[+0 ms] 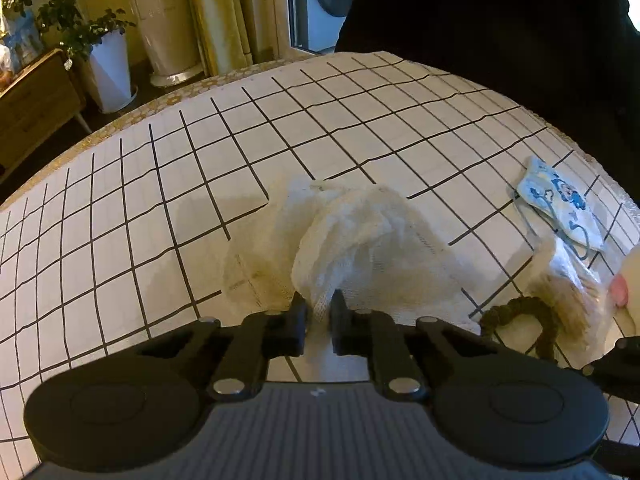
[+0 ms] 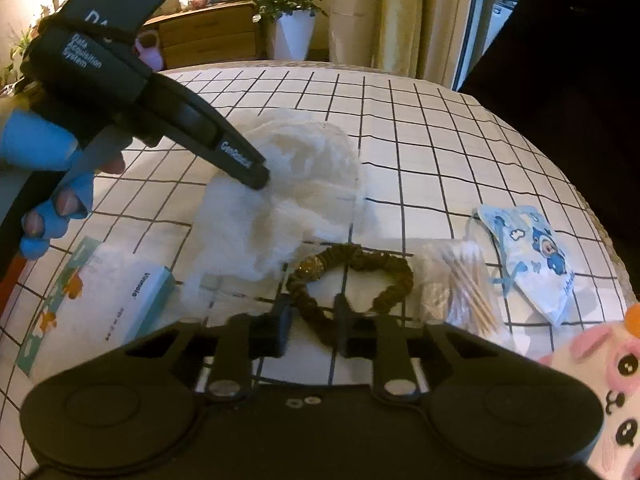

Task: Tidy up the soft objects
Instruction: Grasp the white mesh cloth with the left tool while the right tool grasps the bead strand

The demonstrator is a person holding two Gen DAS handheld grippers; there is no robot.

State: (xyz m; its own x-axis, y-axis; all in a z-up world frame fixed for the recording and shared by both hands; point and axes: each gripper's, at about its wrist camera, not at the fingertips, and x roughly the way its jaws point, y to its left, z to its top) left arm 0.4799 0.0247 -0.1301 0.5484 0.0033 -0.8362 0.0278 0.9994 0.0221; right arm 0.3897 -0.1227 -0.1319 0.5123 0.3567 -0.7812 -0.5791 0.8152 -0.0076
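Note:
A crumpled white gauze cloth lies mid-table on the grid-patterned tablecloth. My left gripper is shut on the cloth's near edge, with fabric bunched between its fingers. The right wrist view shows the same left gripper pressing into the cloth, held by a hand with blue finger covers. A brown scrunchie lies just in front of the cloth. My right gripper is shut on the scrunchie's near band. The scrunchie also shows in the left wrist view.
A blue cartoon face mask and a bag of cotton swabs lie to the right. A tissue pack sits at left, a pink plush toy at the near right. A person in dark clothing stands beyond the table.

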